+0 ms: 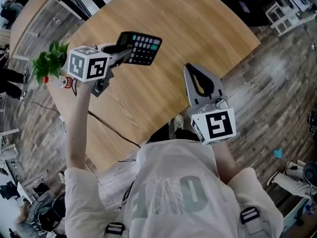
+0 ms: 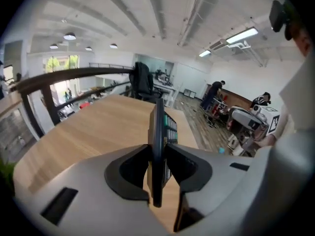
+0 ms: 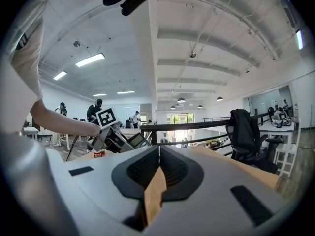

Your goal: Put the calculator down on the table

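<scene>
The jaws of the left gripper [image 2: 157, 167] are seen pressed against both faces of the calculator [image 2: 158, 132], which is gripped by its near end and shown edge-on, its keys turned to the right. The jaws are only narrowly parted, by the calculator's thickness. In the head view the calculator [image 1: 140, 47] is held out beyond the left gripper [image 1: 124, 53], keys upward, over the table [image 1: 208, 29].

The jaws of the right gripper [image 3: 158, 149] are closed together at their tips, and nothing is held between them. This gripper [image 1: 190, 72] is kept over the table's near side, well apart from the calculator.

The table is round and of light wood. A small green plant [image 1: 49, 63] is set at its left edge. A plank floor [image 1: 277, 83] lies around it, and a black railing [image 3: 197, 126] and an office chair [image 3: 243, 132] are seen beyond.
</scene>
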A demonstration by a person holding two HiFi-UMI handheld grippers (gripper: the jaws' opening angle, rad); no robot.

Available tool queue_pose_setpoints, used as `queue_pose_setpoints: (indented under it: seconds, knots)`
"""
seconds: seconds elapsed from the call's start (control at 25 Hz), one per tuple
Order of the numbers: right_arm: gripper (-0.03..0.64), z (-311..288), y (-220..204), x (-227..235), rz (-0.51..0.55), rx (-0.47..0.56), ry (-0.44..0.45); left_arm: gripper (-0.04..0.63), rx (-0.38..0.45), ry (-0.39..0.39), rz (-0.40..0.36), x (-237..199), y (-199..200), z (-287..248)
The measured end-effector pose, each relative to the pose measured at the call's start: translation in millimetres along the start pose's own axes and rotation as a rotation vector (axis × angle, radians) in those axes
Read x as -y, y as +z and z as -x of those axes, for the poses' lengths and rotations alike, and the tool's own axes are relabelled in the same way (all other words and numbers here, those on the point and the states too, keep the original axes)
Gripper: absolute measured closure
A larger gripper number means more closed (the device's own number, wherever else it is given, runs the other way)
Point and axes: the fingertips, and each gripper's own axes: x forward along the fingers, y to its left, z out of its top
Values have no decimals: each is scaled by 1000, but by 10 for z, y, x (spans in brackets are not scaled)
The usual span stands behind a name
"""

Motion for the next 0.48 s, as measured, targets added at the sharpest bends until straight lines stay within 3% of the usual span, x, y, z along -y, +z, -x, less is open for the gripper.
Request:
queue_pose_setpoints:
  seconds: [0.16, 0.48]
  knots:
    - [595, 16, -170, 112, -14, -49, -39, 472, -198, -193, 24, 16, -350, -502]
    - [595, 126, -557, 298, -59, -158, -100, 472, -444, -488, 123, 227, -824, -1257]
